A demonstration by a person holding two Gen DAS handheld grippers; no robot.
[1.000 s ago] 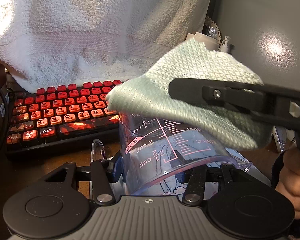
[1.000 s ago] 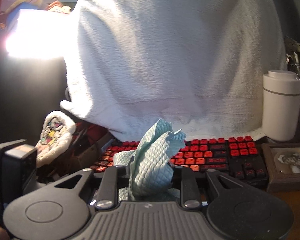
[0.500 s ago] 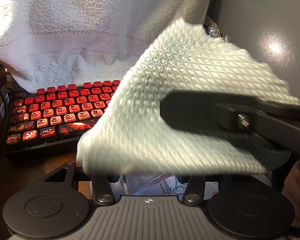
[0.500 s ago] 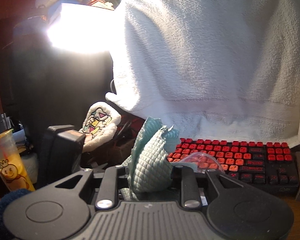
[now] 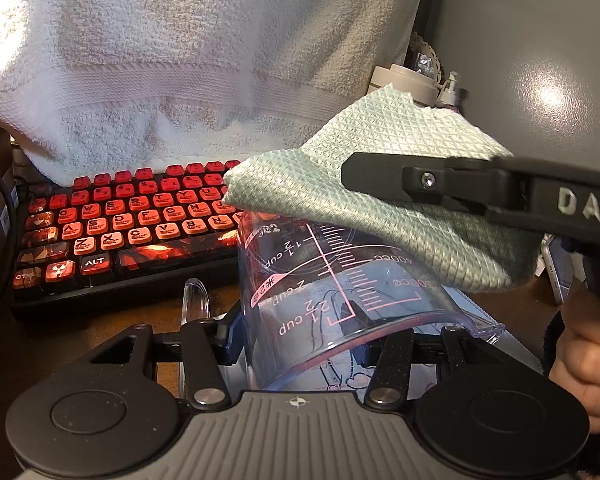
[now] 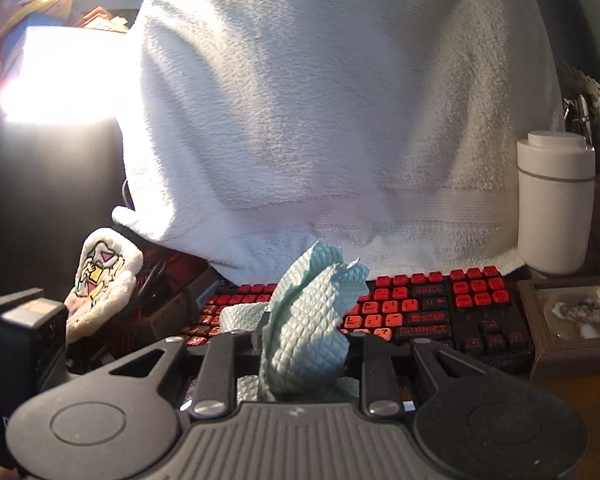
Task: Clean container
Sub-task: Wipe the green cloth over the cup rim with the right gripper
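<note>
In the left wrist view a clear measuring cup [image 5: 340, 292] with pink and black markings lies tilted, its printing upside down. My left gripper [image 5: 300, 344] is shut on it, the cup's rim nearest the camera. A pale green waffle cloth [image 5: 380, 136] rests on the cup's far upper end. It is pinched by my right gripper [image 5: 420, 180], which reaches in from the right. The right wrist view shows that gripper [image 6: 304, 340] shut on the bunched cloth [image 6: 312, 320]; the cup is hidden there.
A red-keyed keyboard [image 5: 132, 224] lies on the wooden desk behind the cup, under a draped white towel [image 5: 180, 60]. A white canister [image 6: 554, 200] and a small framed box [image 6: 572, 316] stand to the right. A person's hand [image 5: 588, 360] holds the right gripper.
The cloth swept down over the cup toward the camera half a second ago, then drew back up to the cup's far end. The cup and left gripper stayed still.
</note>
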